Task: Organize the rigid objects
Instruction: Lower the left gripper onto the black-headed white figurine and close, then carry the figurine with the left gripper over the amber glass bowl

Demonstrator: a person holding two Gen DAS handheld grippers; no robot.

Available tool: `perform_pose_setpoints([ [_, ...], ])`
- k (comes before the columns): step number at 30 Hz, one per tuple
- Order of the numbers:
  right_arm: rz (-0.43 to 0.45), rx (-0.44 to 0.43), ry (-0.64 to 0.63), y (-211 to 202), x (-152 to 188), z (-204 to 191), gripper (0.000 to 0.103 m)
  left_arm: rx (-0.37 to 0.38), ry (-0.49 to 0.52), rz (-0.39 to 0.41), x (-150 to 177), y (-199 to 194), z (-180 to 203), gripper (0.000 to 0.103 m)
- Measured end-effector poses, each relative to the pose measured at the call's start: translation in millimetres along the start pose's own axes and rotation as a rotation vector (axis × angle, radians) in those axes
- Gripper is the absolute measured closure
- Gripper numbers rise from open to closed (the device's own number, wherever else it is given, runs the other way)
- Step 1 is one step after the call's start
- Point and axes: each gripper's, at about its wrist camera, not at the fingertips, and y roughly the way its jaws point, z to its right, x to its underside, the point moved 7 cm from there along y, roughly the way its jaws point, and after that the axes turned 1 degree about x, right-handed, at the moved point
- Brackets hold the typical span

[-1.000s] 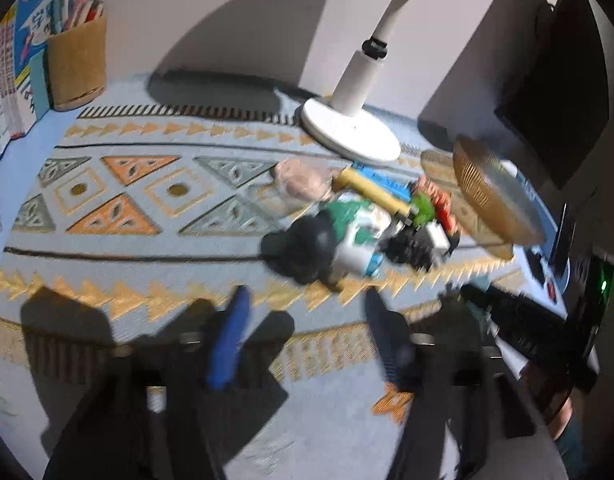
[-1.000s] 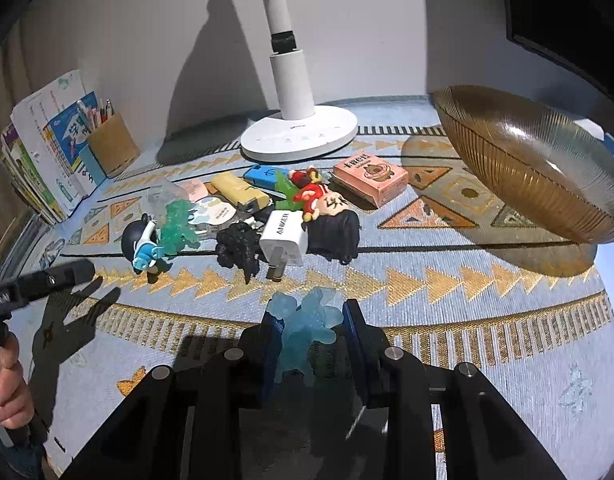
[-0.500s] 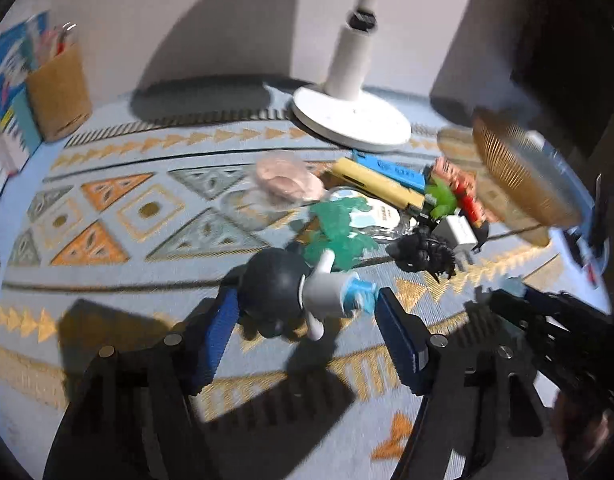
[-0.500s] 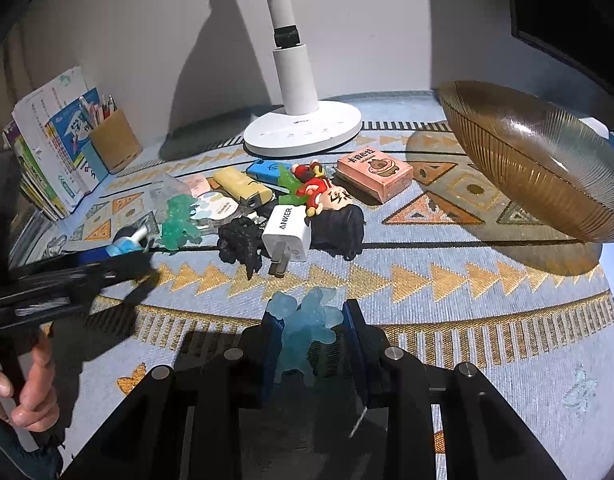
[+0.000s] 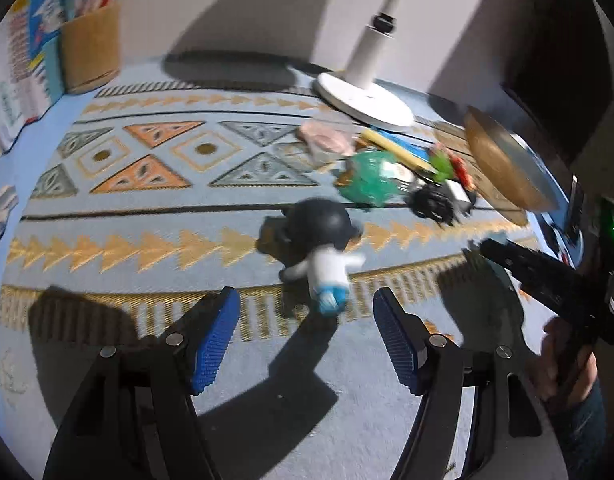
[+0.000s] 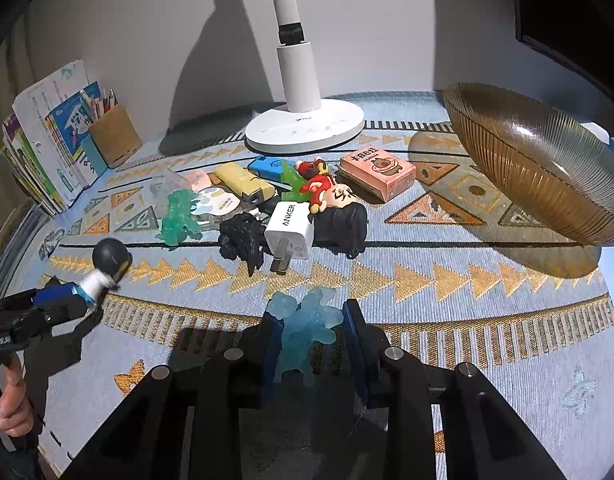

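A small figure with a black round head, white body and blue feet (image 5: 321,248) lies on the patterned mat, its feet toward my left gripper (image 5: 305,336). That gripper is open, its blue pads on either side of the feet and not touching. The figure and left gripper also show in the right wrist view (image 6: 103,266). My right gripper (image 6: 311,336) is shut on a translucent light-blue figure (image 6: 307,328), low over the mat. A pile of small objects lies ahead: a green figure (image 6: 179,216), a black figure (image 6: 243,240), a white charger (image 6: 289,230).
A ribbed amber glass bowl (image 6: 535,168) stands at the right. A white lamp base (image 6: 305,128) is at the back, a pink box (image 6: 377,170) in front of it. A cork pen cup (image 6: 113,140) and books (image 6: 39,148) are at the back left.
My left gripper came in on the black-headed figure, then drew back a little; the figure now lies with its feet toward the open jaws. The right gripper has held still with the blue figure.
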Motion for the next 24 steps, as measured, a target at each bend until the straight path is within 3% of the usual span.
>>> perform_pose_setpoints([
  [8, 0.001, -0.005, 0.008, 1.2, -0.2, 2.3, 0.073, -0.05, 0.052, -0.041, -19.7, 34.4, 19.8, 0.035],
  [9, 0.002, -0.007, 0.009, 1.1, -0.5, 2.2, 0.073, -0.084, 0.063, -0.026, -22.2, 36.9, 21.3, 0.038],
  [10, 0.004, -0.007, 0.008, 0.4, -0.1, 2.3, 0.073, -0.1, 0.069, -0.017, -23.7, 38.5, 23.4, 0.05],
  [12, 0.008, -0.013, 0.004, -1.1, 0.2, 1.6, 0.073, -0.1, 0.07, -0.009, -24.6, 39.6, 25.7, 0.055],
  [13, 0.009, -0.015, 0.003, -1.5, 0.5, 1.4, 0.068, -0.107, 0.066, -0.005, -24.4, 39.1, 25.7, 0.055],
  [16, 0.043, -0.01, 0.01, -9.0, -1.9, 3.3, 0.031, -0.092, 0.042, 0.02, -21.6, 34.8, 27.9, 0.055],
  [17, 0.066, -0.016, 0.012, -13.9, -2.7, 3.6, 0.025, -0.067, 0.03, 0.033, -20.2, 32.1, 29.9, 0.055],
  [19, 0.072, -0.023, 0.007, -16.2, -1.7, 2.6, 0.024, -0.018, 0.005, 0.064, -16.8, 27.3, 32.5, 0.055],
  [24, -0.028, 0.026, 0.015, -0.8, 5.4, 5.7, 0.024, -0.021, -0.009, 0.103, -18.3, 22.7, 31.6, 0.055],
])
